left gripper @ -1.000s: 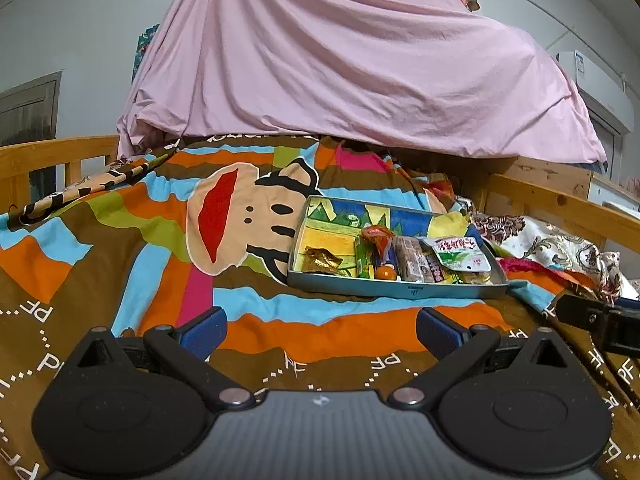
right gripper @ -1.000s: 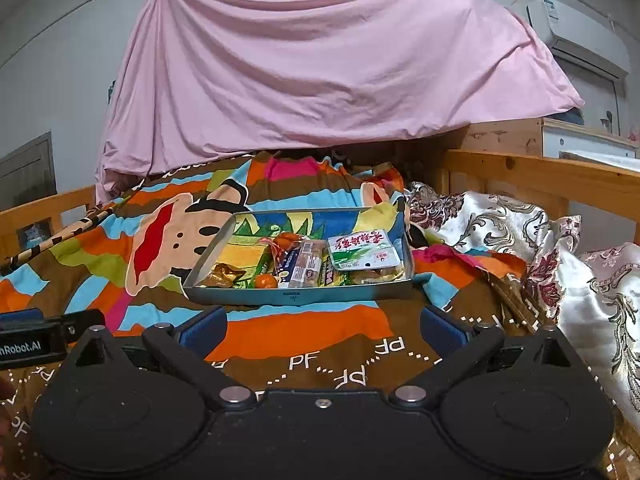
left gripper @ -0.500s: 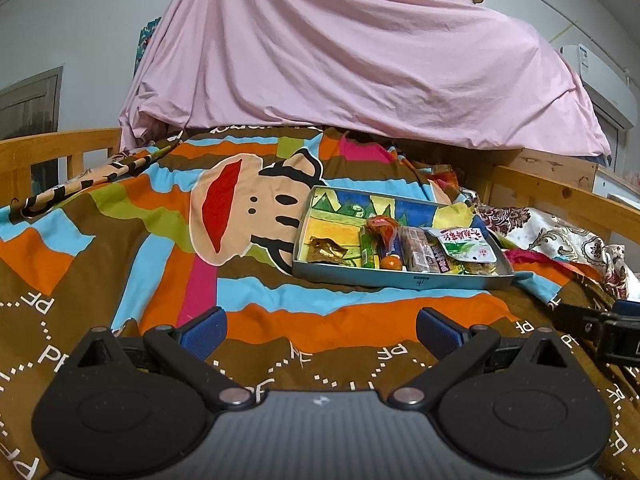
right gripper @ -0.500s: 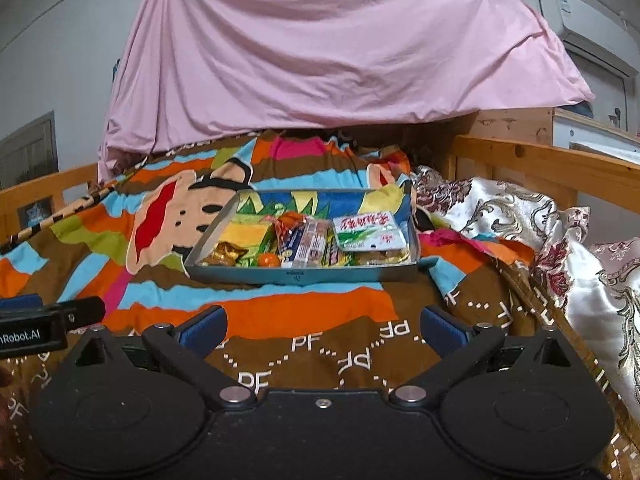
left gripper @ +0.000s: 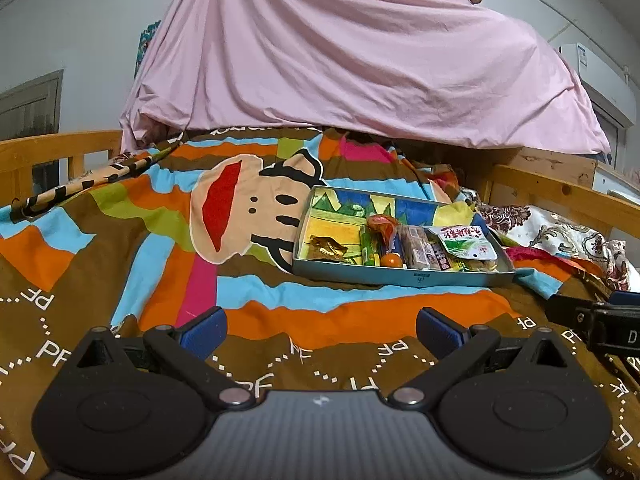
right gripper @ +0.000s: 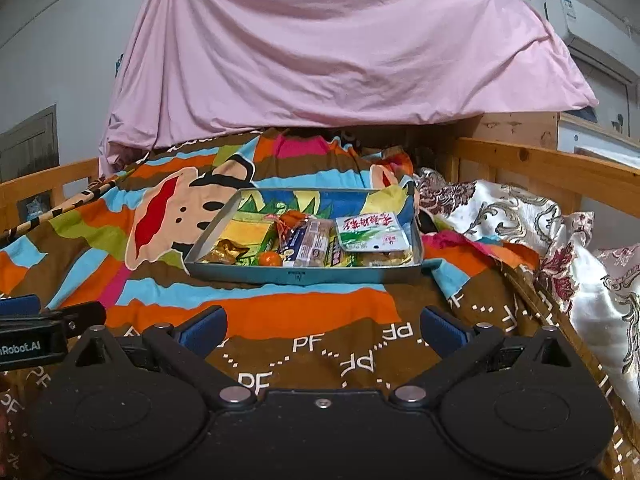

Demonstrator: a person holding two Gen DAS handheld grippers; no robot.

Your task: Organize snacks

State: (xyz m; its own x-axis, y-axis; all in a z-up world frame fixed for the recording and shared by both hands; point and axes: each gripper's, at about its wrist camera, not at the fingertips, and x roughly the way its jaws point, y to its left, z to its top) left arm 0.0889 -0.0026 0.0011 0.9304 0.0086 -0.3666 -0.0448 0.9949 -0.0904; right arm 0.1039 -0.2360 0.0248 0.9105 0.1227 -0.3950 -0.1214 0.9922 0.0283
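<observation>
A shallow metal tray (left gripper: 404, 277) (right gripper: 304, 276) with a colourful printed bottom lies on a striped cartoon blanket (left gripper: 160, 248). Several snacks lie inside: a gold wrapped sweet (left gripper: 326, 249) (right gripper: 223, 251), a small orange ball (left gripper: 391, 261) (right gripper: 269, 258), a clear-wrapped biscuit pack (left gripper: 416, 246) (right gripper: 310, 240) and a white and green packet (left gripper: 466, 242) (right gripper: 370, 232). My left gripper (left gripper: 320, 330) stands open over the blanket, short of the tray and left of it. My right gripper (right gripper: 322, 330) is open too, straight in front of the tray, holding nothing.
A pink sheet (left gripper: 360, 60) drapes over a bulky heap behind the tray. Wooden bed rails (right gripper: 540, 164) run along both sides. Patterned satin pillows (right gripper: 520, 216) lie right of the tray. Each gripper shows at the edge of the other's view.
Both grippers have risen and tipped a little, so the tray sits lower in both views and looks slightly nearer. The snacks have not moved and both grippers stay open.
</observation>
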